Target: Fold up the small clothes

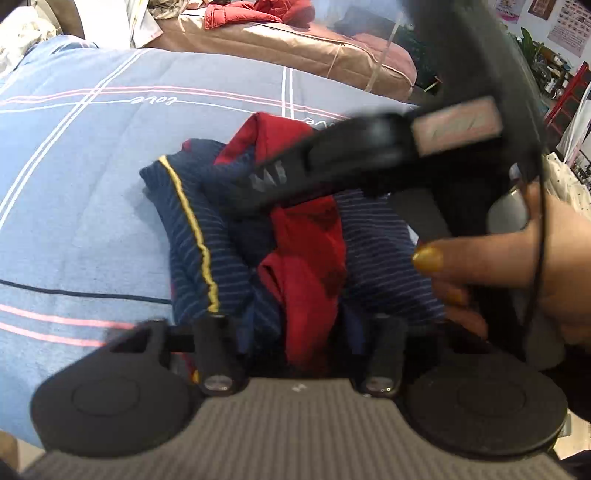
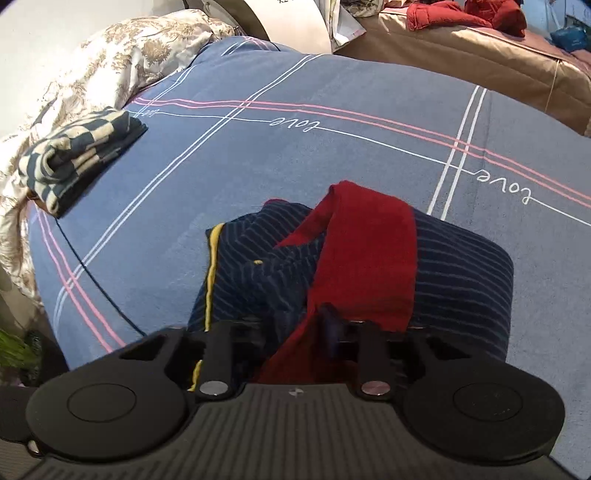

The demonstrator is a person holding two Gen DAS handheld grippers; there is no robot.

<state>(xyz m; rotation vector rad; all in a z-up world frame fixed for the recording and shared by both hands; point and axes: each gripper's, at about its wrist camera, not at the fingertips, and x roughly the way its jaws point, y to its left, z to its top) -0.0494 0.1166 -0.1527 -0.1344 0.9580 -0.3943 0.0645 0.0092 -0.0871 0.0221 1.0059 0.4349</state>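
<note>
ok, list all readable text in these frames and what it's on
"love": white cursive script, repeated along the thin white lines of the blue bedsheet with pink and white stripes, upside down to the cameras.
Raised letters on the black right claw: too blurred to read.
Posters on the far wall: too small to read.
Nothing legible on the navy striped garment with red panels.

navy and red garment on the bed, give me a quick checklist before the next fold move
1. Garment lies on the blue bedspread: ok.
2. Garment spread flat: not ok, bunched, red part draped over the striped navy.
3. Left claw gripping cloth: cannot tell, fingertips hidden.
4. Right claw clear of the fold area: not ok, it lies across the garment in the left wrist view.
5. Folded checkered cloth out of the way: ok, apart at the bedspread's edge.
</note>
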